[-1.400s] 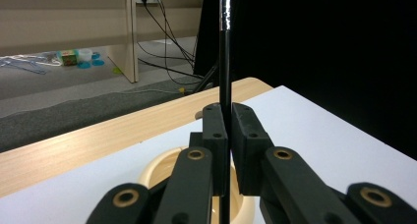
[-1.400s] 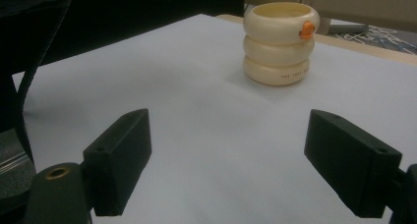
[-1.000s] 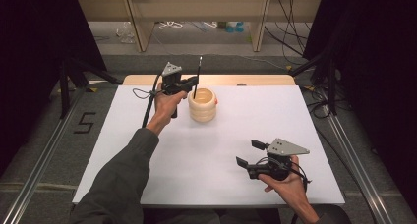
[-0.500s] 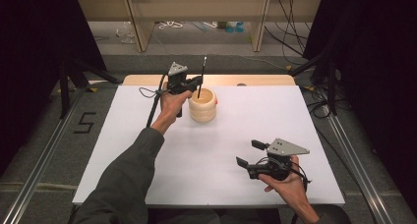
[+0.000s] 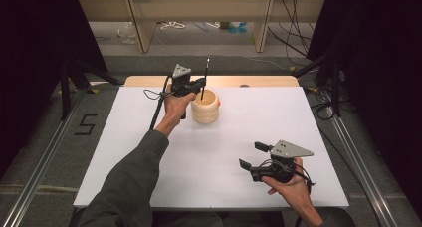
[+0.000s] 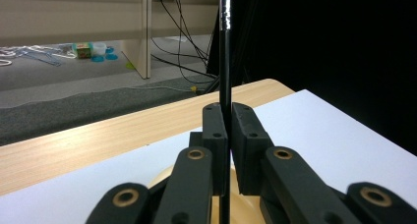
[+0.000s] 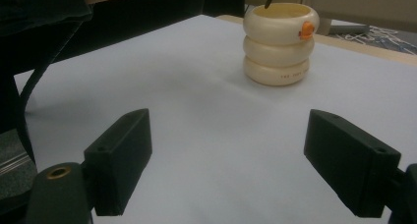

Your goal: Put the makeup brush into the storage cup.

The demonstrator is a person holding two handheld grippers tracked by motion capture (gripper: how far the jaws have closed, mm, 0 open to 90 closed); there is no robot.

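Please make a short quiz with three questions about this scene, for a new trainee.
1. True or false: the left gripper is shut on the black pen.
2. Where does the pen's lower end point? A) into the cream holder B) at the bare table C) at the right gripper
3. Are the right gripper's jaws open or shut?

Key: 1 true; 2 A; 3 open, nothing between them.
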